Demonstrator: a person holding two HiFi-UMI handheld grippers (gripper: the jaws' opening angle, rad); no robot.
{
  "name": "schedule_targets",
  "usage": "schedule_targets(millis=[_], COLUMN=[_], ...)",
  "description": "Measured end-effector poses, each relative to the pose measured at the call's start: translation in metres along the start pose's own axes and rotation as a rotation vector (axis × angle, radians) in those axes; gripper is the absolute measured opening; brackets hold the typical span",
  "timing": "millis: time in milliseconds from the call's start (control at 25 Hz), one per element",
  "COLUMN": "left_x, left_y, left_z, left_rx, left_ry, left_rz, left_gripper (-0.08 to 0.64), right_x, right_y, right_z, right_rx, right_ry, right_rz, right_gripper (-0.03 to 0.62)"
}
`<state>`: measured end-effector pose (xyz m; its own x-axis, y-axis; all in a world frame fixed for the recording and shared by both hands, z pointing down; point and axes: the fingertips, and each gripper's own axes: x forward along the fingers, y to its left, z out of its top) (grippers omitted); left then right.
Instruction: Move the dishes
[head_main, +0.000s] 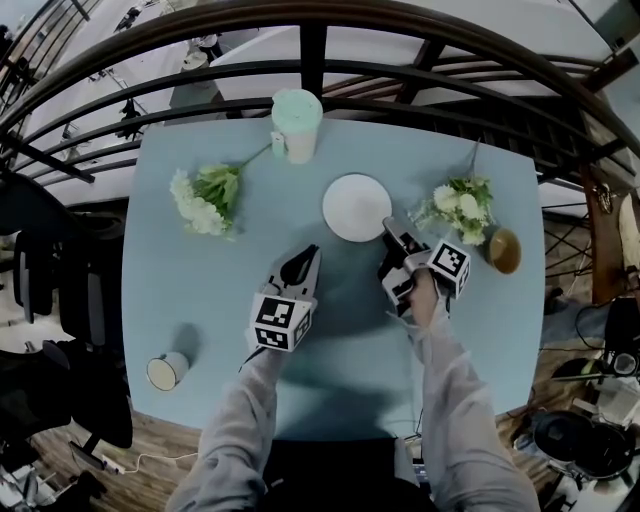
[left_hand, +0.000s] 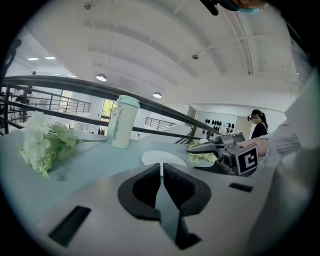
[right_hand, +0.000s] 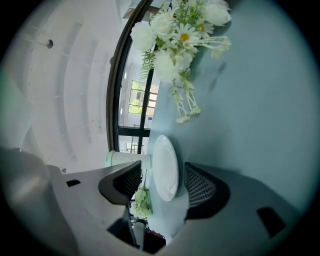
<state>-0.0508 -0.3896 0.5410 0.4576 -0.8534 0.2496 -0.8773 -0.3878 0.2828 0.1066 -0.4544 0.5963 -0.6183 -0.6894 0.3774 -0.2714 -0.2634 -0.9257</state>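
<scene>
the white plate (head_main: 355, 207) is seen lying flat near the middle of the pale blue table (head_main: 200, 320). its rim is straddled by the right gripper (head_main: 390, 228), whose jaws are held apart, a gap being left at one pad. the left gripper (head_main: 303, 262) is held near the plate, its jaws closed together on nothing.

The pale blue counter (head_main: 200, 290) is carrying a white plate (head_main: 357, 207) near its middle. A mint tumbler (head_main: 297, 125) is standing at the far edge. A left flower bunch (head_main: 205, 197) and a right flower bunch (head_main: 458, 208) are lying either side of the plate. A small cup (head_main: 167, 371) is sitting near-left, and a brown bowl (head_main: 504, 250) is sitting at the right.
</scene>
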Motion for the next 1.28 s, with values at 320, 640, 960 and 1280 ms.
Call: schedule_targets(millis=[320,640,960,1280], left_x=[-0.002,-0.007,-0.012,-0.028], left_y=[0.001,0.002,0.002,0.0], left_z=[-0.003,-0.012,-0.013,-0.016], left_rx=[0.002,0.006,0.015,0.014], left_ry=[0.005,0.031,0.043,0.052], left_rz=[-0.002,-0.009,0.0,0.02], left_gripper=[0.031,0.031,0.031,0.031], right_x=[0.012,0.02,0.018,0.006], right_y=[0.004,-0.005,-0.007,0.007], right_z=[0.001,0.0,-0.002,-0.011], right_rx=[0.017,0.072,0.022,-0.052], right_ry=[-0.016,-0.039,-0.044,-0.044], right_rz=[0.033,0.026,0.052,0.203], right_gripper=[0.249,0.135,0.021,0.018])
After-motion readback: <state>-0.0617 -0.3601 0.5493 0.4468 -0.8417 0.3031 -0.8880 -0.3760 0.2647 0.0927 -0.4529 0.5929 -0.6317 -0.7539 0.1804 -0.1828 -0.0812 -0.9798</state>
